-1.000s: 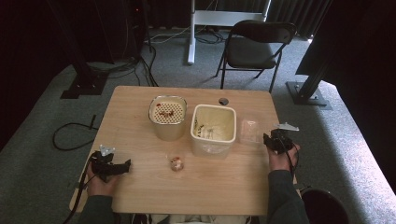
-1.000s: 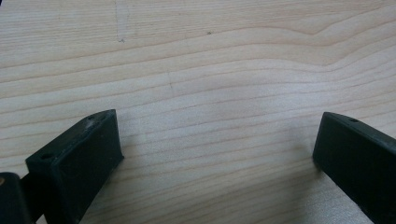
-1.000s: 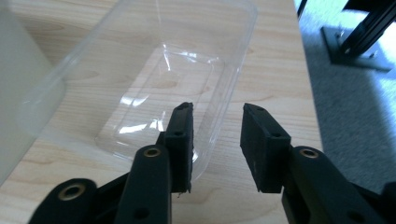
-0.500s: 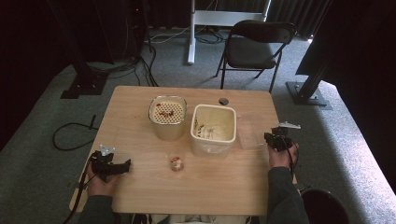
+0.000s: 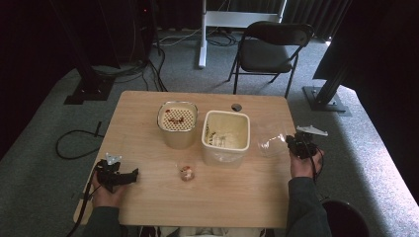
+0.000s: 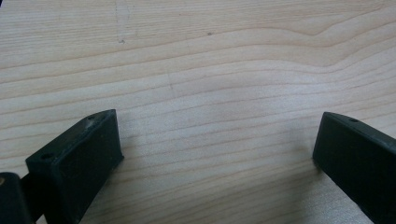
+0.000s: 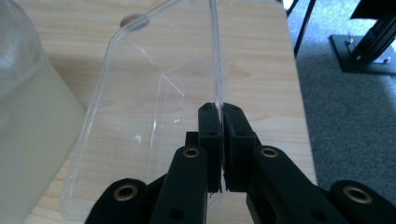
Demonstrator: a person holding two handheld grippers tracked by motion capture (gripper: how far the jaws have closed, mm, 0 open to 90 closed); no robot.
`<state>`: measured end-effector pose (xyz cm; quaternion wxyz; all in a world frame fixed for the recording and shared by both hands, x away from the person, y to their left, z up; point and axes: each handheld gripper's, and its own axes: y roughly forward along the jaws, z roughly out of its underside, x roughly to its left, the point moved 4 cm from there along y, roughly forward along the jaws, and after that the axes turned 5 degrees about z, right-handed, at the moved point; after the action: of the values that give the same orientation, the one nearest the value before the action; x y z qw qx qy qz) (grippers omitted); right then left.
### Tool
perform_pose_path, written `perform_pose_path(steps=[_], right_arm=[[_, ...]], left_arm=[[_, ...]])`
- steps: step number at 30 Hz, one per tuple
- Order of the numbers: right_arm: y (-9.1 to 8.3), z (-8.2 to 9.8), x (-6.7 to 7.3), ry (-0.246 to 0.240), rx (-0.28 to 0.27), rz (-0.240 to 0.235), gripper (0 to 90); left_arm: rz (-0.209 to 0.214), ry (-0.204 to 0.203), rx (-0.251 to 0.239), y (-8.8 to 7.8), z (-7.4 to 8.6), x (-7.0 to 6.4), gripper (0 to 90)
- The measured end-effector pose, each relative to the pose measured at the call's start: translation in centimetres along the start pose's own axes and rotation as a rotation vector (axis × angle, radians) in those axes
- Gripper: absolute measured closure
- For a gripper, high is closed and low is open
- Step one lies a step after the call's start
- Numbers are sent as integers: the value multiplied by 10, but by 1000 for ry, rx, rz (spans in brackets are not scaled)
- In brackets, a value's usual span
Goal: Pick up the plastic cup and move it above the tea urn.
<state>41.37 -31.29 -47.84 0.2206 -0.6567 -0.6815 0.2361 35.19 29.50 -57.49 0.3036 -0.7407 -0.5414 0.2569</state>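
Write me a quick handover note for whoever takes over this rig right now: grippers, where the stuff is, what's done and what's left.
Right gripper: shut on the rim of the clear plastic tub, holding it at the table's right edge, right of the cream square container.
Left gripper: open, empty, low over bare wood at the near left of the wooden table.
Also on the table: a round beige container with a perforated top beside the cream one, and a small reddish item lying loose in front of them.
Done: clear tub gripped.
Left: probably moving the tub to its place; the reddish item is untouched.
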Motion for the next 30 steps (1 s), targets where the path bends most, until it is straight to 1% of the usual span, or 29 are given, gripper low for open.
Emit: perform_pose_path(steps=[6,10,14,16,19,22,24,25,27,29,30], right_arm=[[-19,-16,2,-2,-47,-11,875],[-33,-28,5,1,-73,-42,875],[-50,-40,8,-21,-104,-53,875],[-59,-46,9,-21,-119,-63,875],[-72,-54,12,-10,-137,-103,875],[-83,-60,19,-31,-158,-133,874],[-89,-62,26,-31,-170,-175,874],[-92,-63,29,-29,-171,-200,874],[-96,-65,37,-39,-182,-235,873],[-98,-66,45,-38,-185,-274,873],[-98,-66,45,-38,-185,-274,873]], left_arm=[[0,0,-1,0,0,0,15],[0,0,0,0,0,0,15],[0,0,-1,0,0,0,15],[0,-1,-1,0,0,0,15],[0,0,-2,0,0,0,15],[0,0,-1,0,0,0,15],[0,1,1,0,0,0,15],[0,-1,-2,0,0,0,15],[1,-2,-1,0,0,0,15],[1,-1,0,0,0,0,15],[1,-1,0,0,0,0,15]])
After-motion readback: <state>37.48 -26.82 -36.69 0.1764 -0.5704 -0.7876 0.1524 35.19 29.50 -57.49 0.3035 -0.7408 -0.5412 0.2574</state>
